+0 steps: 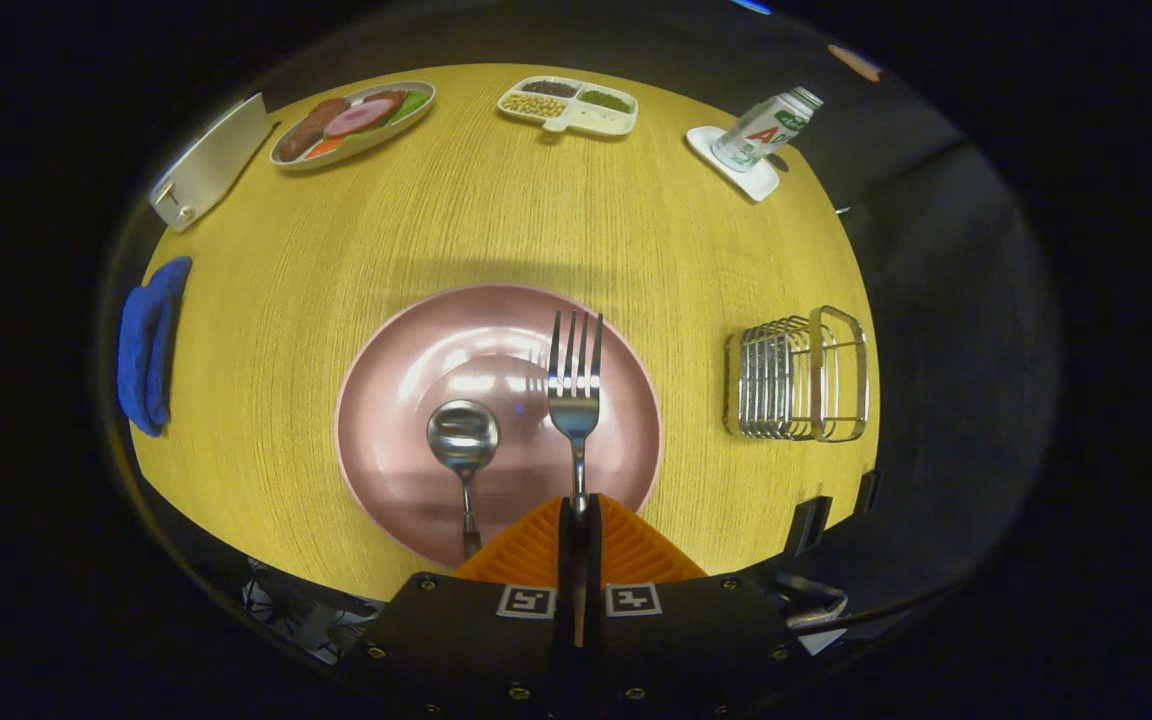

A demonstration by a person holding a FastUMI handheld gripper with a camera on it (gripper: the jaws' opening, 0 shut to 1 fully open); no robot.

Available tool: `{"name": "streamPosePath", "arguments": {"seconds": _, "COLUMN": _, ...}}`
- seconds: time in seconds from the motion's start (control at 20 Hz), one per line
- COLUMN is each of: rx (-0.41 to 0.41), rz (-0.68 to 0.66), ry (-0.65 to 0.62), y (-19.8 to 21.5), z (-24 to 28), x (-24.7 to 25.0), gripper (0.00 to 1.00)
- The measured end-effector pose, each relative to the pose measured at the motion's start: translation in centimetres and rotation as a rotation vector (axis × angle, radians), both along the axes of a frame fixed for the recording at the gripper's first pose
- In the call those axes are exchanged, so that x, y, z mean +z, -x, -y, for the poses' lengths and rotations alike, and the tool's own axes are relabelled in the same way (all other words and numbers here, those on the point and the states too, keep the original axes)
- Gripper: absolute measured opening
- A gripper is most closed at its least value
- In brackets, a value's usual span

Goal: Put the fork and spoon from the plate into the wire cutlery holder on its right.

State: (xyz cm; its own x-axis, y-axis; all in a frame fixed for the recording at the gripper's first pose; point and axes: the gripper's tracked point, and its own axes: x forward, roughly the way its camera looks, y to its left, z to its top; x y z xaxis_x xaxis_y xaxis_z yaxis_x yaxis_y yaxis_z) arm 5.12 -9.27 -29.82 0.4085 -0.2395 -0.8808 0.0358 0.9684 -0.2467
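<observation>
A pink plate sits on the yellow wooden table just ahead of my fingers. My gripper is shut on the handle of a steel fork, whose tines point away over the plate. Whether the fork rests on the plate or hangs just above it I cannot tell. A steel spoon lies on the plate to the left of the fork, bowl away from me, its handle running back beside my left finger. The wire cutlery holder stands on the table to the right of the plate.
A blue cloth lies at the table's left edge. At the far side are a dish of toy food, a divided tray, a white box and a tilted bottle on a white coaster. The table's right edge lies just past the holder.
</observation>
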Motion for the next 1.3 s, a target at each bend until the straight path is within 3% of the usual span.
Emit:
{"name": "streamPosePath", "arguments": {"seconds": 0.45, "rx": -0.128, "rz": 0.063, "ry": 0.024, "y": 0.6, "z": 4.8, "x": 5.4, "gripper": 0.04}}
{"name": "streamPosePath", "arguments": {"seconds": 1.0, "rx": -0.294, "rz": -0.011, "ry": 0.0, "y": 2.1, "z": 12.4, "x": 5.8, "gripper": 0.04}}
{"name": "streamPosePath", "arguments": {"seconds": 1.3, "rx": -0.325, "rz": -0.092, "ry": -0.012, "y": 2.5, "z": 15.0, "x": 4.2, "gripper": 0.04}}
